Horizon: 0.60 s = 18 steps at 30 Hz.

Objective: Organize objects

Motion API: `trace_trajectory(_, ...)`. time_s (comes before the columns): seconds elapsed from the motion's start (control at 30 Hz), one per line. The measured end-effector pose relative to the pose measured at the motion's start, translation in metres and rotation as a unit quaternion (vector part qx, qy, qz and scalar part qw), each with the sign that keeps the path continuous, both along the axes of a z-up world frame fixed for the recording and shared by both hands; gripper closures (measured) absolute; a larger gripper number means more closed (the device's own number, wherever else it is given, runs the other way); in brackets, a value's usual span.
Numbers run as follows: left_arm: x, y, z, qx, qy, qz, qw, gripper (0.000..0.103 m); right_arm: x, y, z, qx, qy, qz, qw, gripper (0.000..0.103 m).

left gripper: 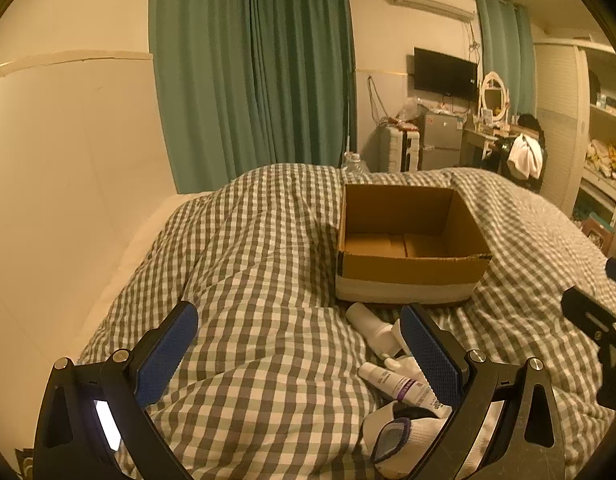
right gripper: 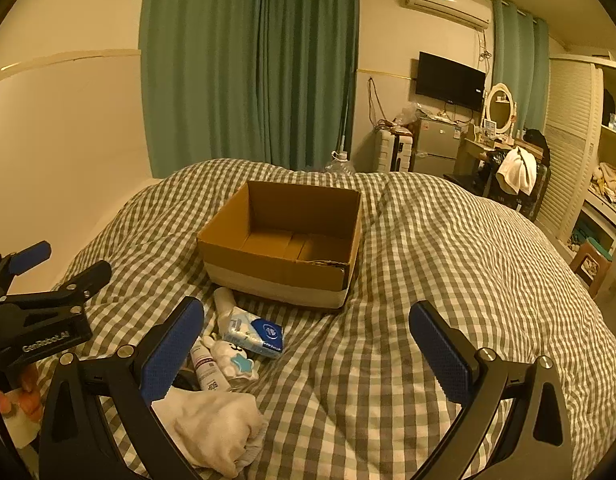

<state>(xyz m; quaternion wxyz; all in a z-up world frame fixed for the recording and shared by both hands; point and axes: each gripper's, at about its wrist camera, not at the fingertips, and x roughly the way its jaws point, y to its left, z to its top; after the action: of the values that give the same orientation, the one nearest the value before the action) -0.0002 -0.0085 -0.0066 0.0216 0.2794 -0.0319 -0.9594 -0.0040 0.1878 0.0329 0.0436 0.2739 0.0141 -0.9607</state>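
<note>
An open, empty cardboard box [left gripper: 412, 240] [right gripper: 283, 240] sits on the checked bed cover. In front of it lies a small pile: a white bottle [left gripper: 368, 326] [right gripper: 224, 300], a white-and-purple tube [left gripper: 400, 386] [right gripper: 205, 368], a blue-and-white tissue pack [right gripper: 253, 334], a white plush toy [right gripper: 233, 358] and white socks [left gripper: 400, 432] [right gripper: 211, 428]. My left gripper [left gripper: 299, 354] is open and empty, the pile by its right finger. My right gripper [right gripper: 308, 354] is open and empty, the pile by its left finger. The left gripper also shows at the left edge of the right wrist view [right gripper: 47, 276].
The checked bed cover [right gripper: 428, 280] is bumpy, with a hump left of the box. A cream wall [left gripper: 67, 160] runs along the bed's left side. Green curtains [left gripper: 251, 64], a fridge, a dressing table and open shelves [right gripper: 604, 184] stand beyond the bed.
</note>
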Motion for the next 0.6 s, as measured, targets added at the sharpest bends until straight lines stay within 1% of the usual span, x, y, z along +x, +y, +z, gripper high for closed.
trace_trajectory(0.2,0.004,-0.002,0.003,0.003,-0.001,0.0,1.0,0.0,0.008,-0.005,0.006,0.0,0.007,0.016,1.0,0.0)
trace_trajectory(0.33,0.007,0.0,0.0,-0.003,-0.007,-0.005,1.0,0.0,0.011,-0.011,0.003,-0.004,0.0,0.03,1.0,0.0)
trace_trajectory(0.43,0.006,0.001,-0.012,-0.018,-0.022,-0.005,0.9996,0.0,0.01,-0.018,-0.01,-0.005,-0.028,0.05,0.998,0.0)
trace_trajectory(0.5,0.005,0.0,-0.023,-0.026,-0.038,-0.006,0.9989,0.0,0.007,-0.024,-0.026,-0.001,-0.057,0.057,0.997,0.0)
trace_trajectory(0.6,0.003,-0.005,-0.039,-0.033,-0.058,-0.001,0.9978,0.0,0.003,-0.029,-0.048,-0.017,-0.098,0.075,0.992,0.0)
